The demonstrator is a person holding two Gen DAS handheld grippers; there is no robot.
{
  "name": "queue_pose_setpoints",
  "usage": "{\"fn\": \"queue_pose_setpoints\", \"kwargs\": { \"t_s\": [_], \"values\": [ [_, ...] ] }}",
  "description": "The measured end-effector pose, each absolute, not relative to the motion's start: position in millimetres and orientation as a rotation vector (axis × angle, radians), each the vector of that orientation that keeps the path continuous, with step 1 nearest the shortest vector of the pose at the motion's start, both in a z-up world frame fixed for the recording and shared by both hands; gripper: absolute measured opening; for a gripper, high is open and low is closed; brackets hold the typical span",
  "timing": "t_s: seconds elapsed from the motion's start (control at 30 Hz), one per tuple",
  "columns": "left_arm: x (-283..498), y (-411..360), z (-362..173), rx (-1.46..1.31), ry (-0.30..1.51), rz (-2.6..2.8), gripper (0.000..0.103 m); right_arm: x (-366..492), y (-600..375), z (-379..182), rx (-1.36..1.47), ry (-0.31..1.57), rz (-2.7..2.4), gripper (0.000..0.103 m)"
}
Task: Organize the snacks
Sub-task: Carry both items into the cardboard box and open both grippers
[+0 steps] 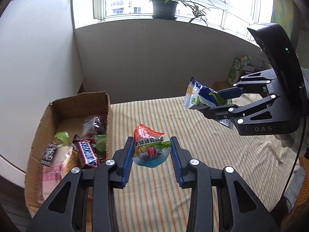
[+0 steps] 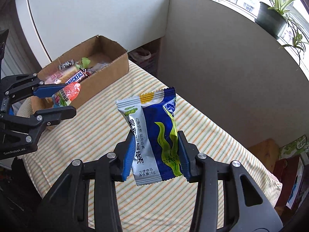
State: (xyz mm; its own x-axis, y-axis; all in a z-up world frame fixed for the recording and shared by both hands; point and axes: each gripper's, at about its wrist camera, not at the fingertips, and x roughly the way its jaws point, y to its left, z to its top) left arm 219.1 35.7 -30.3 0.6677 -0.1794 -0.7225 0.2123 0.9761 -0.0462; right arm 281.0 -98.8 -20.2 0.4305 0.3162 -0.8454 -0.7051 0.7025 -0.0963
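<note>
Cardboard forms the open box (image 1: 63,114) at nine o'clock in the left wrist view, on a surface covered with striped cloth (image 1: 193,154); whether it is a bed or a worktop I cannot tell. Inside the box lie a Snickers bar (image 1: 87,155), a pink-printed packet (image 1: 52,176) and other wrapped snacks. The left tool (image 1: 152,150) pinches a small red-topped snack pouch (image 1: 150,147) between its blue pads, held in the air above the cloth, just right of the box. At three o'clock in that view the right tool (image 1: 216,104) grips a blue-and-silver sachet (image 1: 202,97), also clear of the cloth. From the right wrist view, the sachet (image 2: 154,141) stands upright between the right tool's pads (image 2: 129,154), with the box (image 2: 108,71) at ten o'clock. A potted plant (image 1: 165,7) sits on the windowsill at twelve o'clock.
</note>
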Motion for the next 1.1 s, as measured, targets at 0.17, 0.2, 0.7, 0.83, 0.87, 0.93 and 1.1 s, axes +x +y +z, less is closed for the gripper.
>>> {"fn": "queue_pose_setpoints", "kwargs": {
  "t_s": [0.17,0.2,0.7,0.83,0.87,0.93,1.1],
  "values": [
    [216.7,70.6,-21.9,0.026,0.796,-0.164,0.035,283.1,-56.8,-8.5,-0.493,0.901,0.709,0.043],
    [215.8,78.4,-20.6,0.022,0.793,-0.150,0.035,283.9,-48.3,-6.4,-0.492,0.901,0.718,0.043],
    [223.6,165.1,-29.7,-0.063,0.798,-0.040,0.035,313.5,76.2,-17.9,-0.493,0.926,0.806,0.044],
    [228.9,175.5,-32.6,-0.072,0.799,-0.033,0.035,319.0,89.0,-24.8,-0.494,0.941,0.806,0.045],
    [230.7,177.3,-33.0,-0.073,0.799,-0.033,0.035,320.6,90.7,-26.7,-0.496,0.943,0.807,0.045],
    [233.9,180.5,-33.2,-0.079,0.798,-0.032,0.035,322.9,94.2,-29.6,-0.495,0.949,0.810,0.046],
    [236.0,186.3,-35.9,-0.089,0.799,-0.028,0.036,325.5,100.5,-34.6,-0.501,0.955,0.820,0.051]
  ]
}}
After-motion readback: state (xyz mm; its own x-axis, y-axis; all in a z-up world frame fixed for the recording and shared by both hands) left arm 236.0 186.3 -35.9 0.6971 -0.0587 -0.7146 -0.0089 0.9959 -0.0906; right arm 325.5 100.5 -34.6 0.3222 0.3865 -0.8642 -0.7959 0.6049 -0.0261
